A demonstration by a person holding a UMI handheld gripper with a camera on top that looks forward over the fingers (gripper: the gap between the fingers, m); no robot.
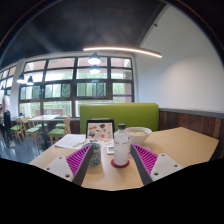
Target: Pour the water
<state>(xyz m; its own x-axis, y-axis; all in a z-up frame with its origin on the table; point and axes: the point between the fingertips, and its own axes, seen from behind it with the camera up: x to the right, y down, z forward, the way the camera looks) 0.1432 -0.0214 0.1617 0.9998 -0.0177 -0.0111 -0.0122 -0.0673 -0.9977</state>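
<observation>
Hovering over the desk [180, 140], my jaws [119, 160] stand released with a bottle [121, 146] between them; a bowl [137, 131] sits beyond.

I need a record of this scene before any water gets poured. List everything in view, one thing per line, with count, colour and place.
Bottle: one, clear with a reddish label, upright on the table between the claw's fingers, a gap at either side.
Table: one, light wood, under and ahead of the fingers.
Bowl: one, white, on the table beyond the bottle.
Printed card: one, dark with pictures, standing beyond the bottle beside the bowl.
White paper: one, flat on the table beside the card.
Bench back: one, green, behind the table.
Windows: a wall of them, dark frames, beyond the bench.
Ceiling lamp: one, long, white, overhead.
Claw: one, purple pads, open about the bottle.
</observation>
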